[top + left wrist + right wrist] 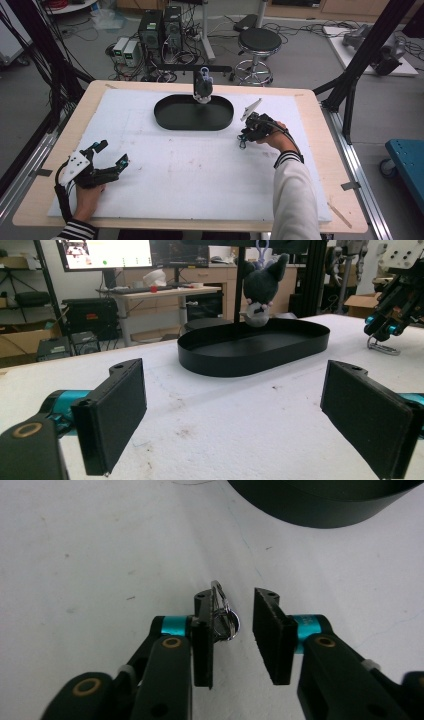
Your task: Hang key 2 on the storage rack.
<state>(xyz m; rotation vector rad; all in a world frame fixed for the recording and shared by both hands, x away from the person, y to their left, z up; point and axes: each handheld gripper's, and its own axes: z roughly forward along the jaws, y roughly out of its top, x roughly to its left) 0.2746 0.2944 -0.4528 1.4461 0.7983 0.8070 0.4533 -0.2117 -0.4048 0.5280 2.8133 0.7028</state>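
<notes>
While the left claw [111,154] rests spread wide on the counter [200,165], the right claw [232,630] stands parted around a metal clip [222,612].

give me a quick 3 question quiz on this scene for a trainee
1. True or false: the left gripper is open with nothing between its pads.
2. Which item lies between the right gripper pads? A) a metal ring B) a pen C) a cloth
3. Fill in: the plush toy hangs over the far edge of the black ____.

Key
1. True. Its pads stand wide apart over bare white mat.
2. A. The ring leans against one pad; the gripper is not shut on it.
3. Tray.
</notes>
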